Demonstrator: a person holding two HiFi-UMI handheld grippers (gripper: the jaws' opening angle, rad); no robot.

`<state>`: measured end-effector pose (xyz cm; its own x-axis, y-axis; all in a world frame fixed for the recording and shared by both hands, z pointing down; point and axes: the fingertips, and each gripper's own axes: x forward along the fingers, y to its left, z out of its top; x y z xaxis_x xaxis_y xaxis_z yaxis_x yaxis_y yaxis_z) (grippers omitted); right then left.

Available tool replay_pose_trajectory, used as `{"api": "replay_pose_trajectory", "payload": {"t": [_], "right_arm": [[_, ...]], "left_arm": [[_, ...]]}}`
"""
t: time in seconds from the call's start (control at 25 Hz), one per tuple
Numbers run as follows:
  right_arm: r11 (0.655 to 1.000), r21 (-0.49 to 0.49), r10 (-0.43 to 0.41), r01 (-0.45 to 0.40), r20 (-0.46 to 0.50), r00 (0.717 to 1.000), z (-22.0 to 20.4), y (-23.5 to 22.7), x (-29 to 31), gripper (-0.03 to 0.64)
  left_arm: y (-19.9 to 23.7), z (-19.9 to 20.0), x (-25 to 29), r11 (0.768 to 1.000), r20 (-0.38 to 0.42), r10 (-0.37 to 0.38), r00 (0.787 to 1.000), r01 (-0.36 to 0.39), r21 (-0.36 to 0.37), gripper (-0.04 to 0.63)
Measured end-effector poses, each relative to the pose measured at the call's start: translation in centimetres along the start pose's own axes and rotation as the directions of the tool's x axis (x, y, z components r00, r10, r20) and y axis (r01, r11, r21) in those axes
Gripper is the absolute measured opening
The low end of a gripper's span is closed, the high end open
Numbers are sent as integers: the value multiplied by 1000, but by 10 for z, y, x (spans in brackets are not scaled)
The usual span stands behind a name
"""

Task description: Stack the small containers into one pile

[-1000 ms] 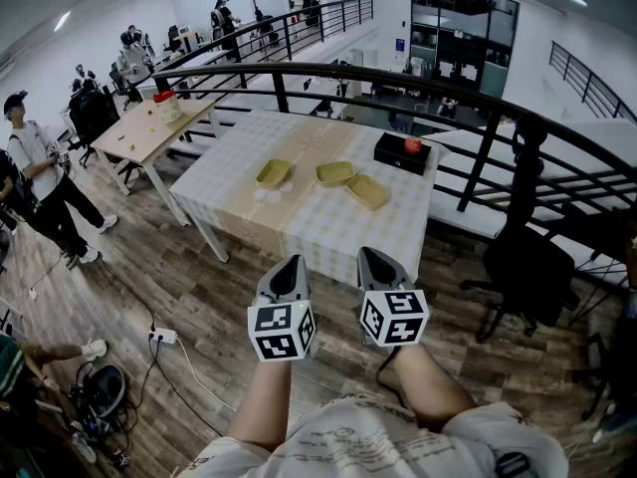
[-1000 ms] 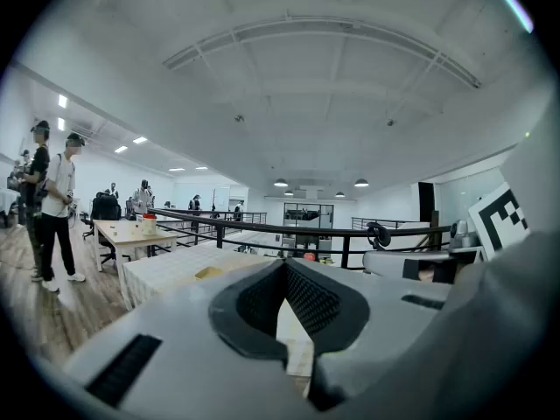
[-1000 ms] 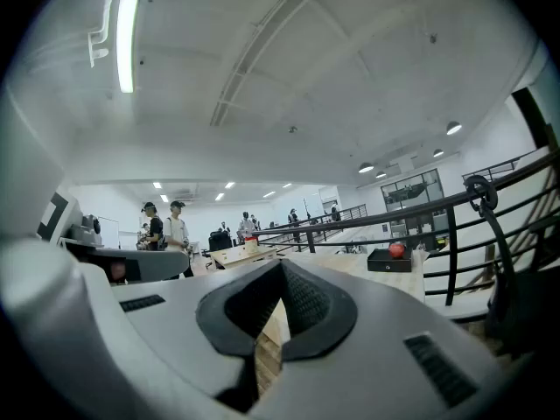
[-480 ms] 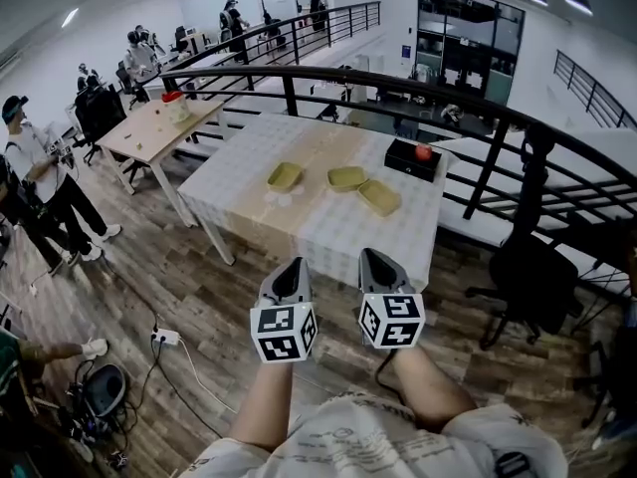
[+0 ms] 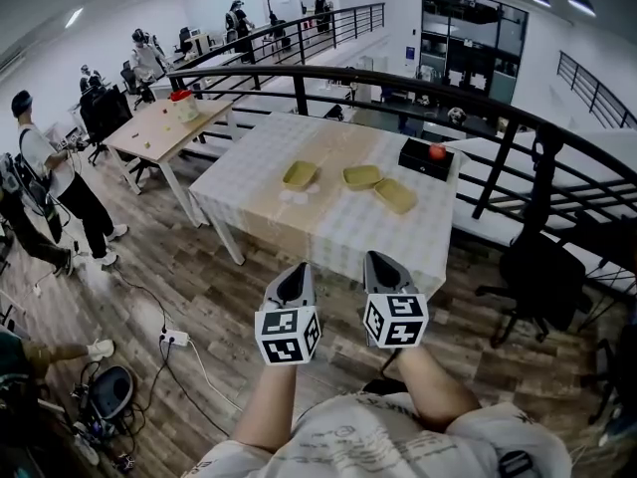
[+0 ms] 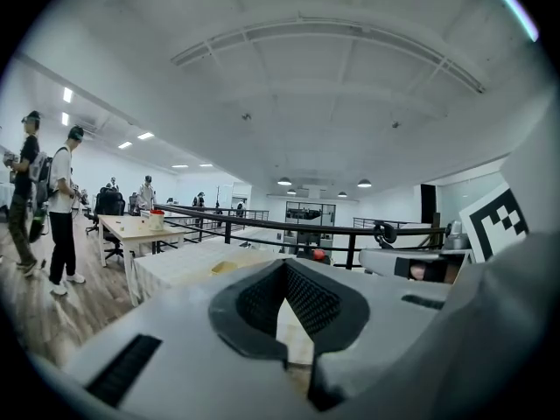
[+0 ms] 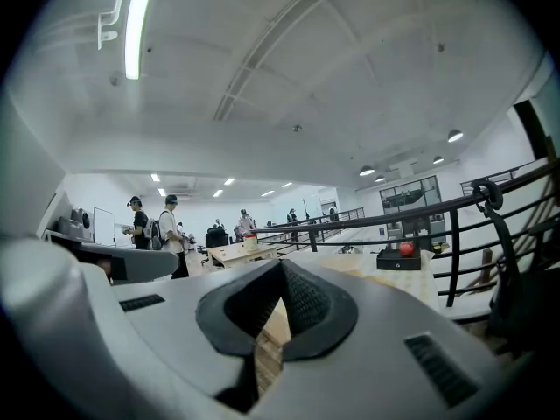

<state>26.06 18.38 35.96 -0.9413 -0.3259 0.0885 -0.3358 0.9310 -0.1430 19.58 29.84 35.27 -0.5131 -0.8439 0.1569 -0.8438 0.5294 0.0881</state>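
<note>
Three shallow yellow-green containers lie apart on the checked table (image 5: 249, 172): one at the left (image 5: 299, 174), one in the middle (image 5: 362, 176), one at the right (image 5: 396, 195). The left container (image 6: 223, 267) also shows small and far in the left gripper view. My left gripper (image 5: 292, 279) and right gripper (image 5: 381, 267) hang side by side over the wooden floor, well short of the table. Both are shut with nothing between the jaws, as the left gripper (image 6: 282, 265) and right gripper (image 7: 280, 265) show in their own views.
A black box (image 5: 428, 159) with a red ball (image 5: 437, 151) on it sits at the table's far right corner. A dark railing (image 5: 398, 78) curves behind the table. An office chair (image 5: 542, 277) stands at the right, a wooden table (image 5: 159, 127) and people (image 5: 50, 167) at the left.
The table and containers have drifted right and slightly nearer in the head view. Both grippers keep the same pose, shut and empty.
</note>
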Motion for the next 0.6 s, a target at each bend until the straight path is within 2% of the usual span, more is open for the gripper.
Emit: {"api": "replay_pose_trajectory", "payload": {"t": [0.24, 0.6], "right_arm": [[1000, -6, 5, -5, 1, 1000, -5, 7, 5, 3], [1000, 28, 0, 0, -10, 1000, -13, -8, 49, 3]], "left_arm": [[10, -3, -1, 1000, -2, 10, 1000, -10, -14, 6], [28, -9, 39, 1000, -26, 4, 1000, -4, 2, 6]]}}
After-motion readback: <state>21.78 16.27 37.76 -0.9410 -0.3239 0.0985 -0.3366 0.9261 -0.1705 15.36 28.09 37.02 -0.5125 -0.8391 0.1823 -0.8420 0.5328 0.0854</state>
